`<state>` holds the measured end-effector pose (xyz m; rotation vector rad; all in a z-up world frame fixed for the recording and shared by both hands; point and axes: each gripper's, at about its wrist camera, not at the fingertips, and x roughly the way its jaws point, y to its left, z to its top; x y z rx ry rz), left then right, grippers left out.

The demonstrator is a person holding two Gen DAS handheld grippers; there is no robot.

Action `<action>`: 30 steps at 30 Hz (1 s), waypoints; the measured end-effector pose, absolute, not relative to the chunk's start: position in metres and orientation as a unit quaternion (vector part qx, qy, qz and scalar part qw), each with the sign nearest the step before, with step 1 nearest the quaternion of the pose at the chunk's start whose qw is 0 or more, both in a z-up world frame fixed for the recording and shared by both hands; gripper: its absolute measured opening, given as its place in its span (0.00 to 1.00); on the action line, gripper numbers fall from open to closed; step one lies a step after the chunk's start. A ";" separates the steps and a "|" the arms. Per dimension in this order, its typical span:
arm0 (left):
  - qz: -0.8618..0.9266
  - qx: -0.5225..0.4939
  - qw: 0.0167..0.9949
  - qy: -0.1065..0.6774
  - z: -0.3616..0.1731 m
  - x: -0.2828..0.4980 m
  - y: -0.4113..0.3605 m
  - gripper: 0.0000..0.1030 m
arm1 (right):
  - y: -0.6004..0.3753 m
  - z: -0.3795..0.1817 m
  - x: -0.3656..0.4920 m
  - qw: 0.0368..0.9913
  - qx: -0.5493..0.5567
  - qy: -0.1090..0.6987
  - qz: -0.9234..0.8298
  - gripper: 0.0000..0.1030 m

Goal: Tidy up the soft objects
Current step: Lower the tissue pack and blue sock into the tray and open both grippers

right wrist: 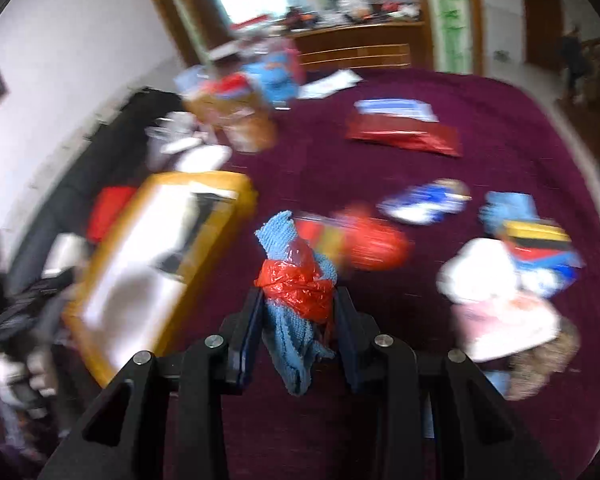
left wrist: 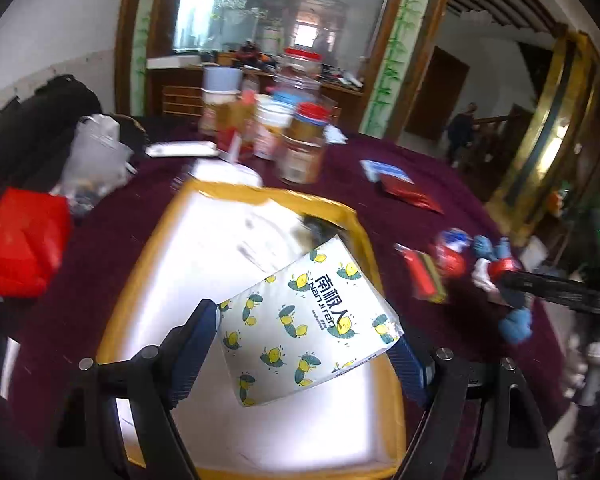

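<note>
A soft tissue pack [left wrist: 300, 292], white with a lemon print, hangs tilted over a white box with a yellow rim [left wrist: 364, 236]. My left gripper [left wrist: 304, 326] is shut on the pack, one finger at each side. My right gripper [right wrist: 299, 294] is shut on a blue cloth bundle [right wrist: 296, 276] wrapped in red plastic, held over the maroon tablecloth [right wrist: 380, 360]. The same box [right wrist: 204, 178] lies to its left. In the left wrist view the right gripper [left wrist: 504, 280] and its bundle [left wrist: 496, 256] show at the right edge.
Jars and tubs [left wrist: 300, 136] crowd the table's back, and a red box [left wrist: 24, 248] sits at left. A red packet [right wrist: 404, 136], a red and yellow item [right wrist: 360, 240] and a pile of soft things [right wrist: 500, 280] lie on the cloth. A person [left wrist: 462, 128] stands far back.
</note>
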<state>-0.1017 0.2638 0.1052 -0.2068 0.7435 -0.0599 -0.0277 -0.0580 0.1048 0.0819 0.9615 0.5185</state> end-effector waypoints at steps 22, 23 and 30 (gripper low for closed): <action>0.047 -0.160 0.887 0.431 0.037 0.047 0.334 0.88 | 0.127 0.039 0.055 0.721 0.214 0.562 0.343 0.33; 0.045 -0.171 0.886 0.428 0.038 0.049 0.335 0.91 | 0.129 0.037 0.056 0.720 0.216 0.562 0.345 0.33; 0.008 -0.268 0.873 0.408 0.046 0.041 0.358 0.93 | 0.135 0.039 0.049 0.720 0.193 0.564 0.355 0.33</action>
